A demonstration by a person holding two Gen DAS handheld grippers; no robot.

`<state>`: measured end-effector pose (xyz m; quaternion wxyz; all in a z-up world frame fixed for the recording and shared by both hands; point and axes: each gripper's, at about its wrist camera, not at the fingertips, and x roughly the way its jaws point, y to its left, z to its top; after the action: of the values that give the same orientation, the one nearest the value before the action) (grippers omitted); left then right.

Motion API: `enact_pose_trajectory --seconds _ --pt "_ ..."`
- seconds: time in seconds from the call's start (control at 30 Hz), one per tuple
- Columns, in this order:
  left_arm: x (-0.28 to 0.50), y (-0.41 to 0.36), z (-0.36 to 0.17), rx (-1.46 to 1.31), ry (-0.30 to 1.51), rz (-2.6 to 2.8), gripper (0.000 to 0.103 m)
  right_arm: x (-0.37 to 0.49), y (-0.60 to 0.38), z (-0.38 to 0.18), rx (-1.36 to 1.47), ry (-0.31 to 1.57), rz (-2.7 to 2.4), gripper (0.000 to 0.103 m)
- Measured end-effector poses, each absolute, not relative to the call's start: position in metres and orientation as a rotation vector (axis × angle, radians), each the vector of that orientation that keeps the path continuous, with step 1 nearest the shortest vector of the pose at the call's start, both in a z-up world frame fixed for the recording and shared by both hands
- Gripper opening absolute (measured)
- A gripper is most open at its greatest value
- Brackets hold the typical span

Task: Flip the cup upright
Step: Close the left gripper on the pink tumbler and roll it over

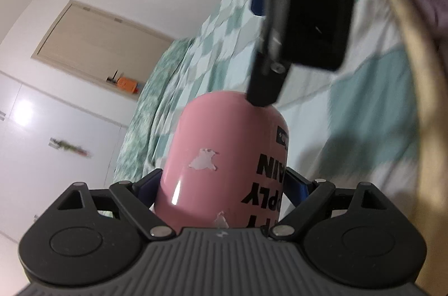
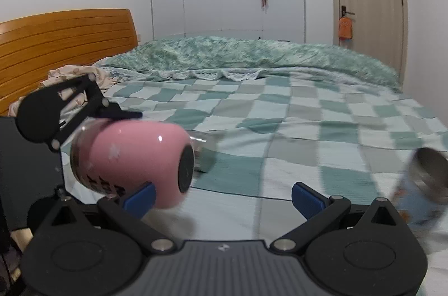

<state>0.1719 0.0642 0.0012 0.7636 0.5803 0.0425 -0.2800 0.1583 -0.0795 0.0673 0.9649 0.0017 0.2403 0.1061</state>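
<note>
Pink cup (image 2: pixel 131 161): on its side in the air, base facing right gripper.
Left gripper (image 1: pixel 224 181): clamped around cup body.
Right gripper (image 2: pixel 222 195): fingers spread, holding nothing, just beside the base.

left wrist: close, tilted, faces wardrobe | right wrist: low over bed (image 2: pixel 280 114) | shared: pink cup (image 1: pixel 224 156)

Glossy pink cup (image 2: pixel 134 156) with chipped paint, soft checked cloth bedspread (image 2: pixel 280 111), slatted wooden headboard (image 2: pixel 64 44).
</note>
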Motion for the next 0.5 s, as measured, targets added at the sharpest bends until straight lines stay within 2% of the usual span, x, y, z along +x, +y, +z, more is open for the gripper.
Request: enact_pose_trajectory --seconds 0.23,0.5 --pt "0.153 0.009 -0.017 1.194 0.09 -0.702 0.089 0.121 -0.14 0.069 -0.049 0.522 0.173 0.103" --pt "0.162 -0.032 -0.033 1.186 0.12 -0.749 0.089 0.117 -0.176 0.058 -0.071 0.565 0.187 0.103"
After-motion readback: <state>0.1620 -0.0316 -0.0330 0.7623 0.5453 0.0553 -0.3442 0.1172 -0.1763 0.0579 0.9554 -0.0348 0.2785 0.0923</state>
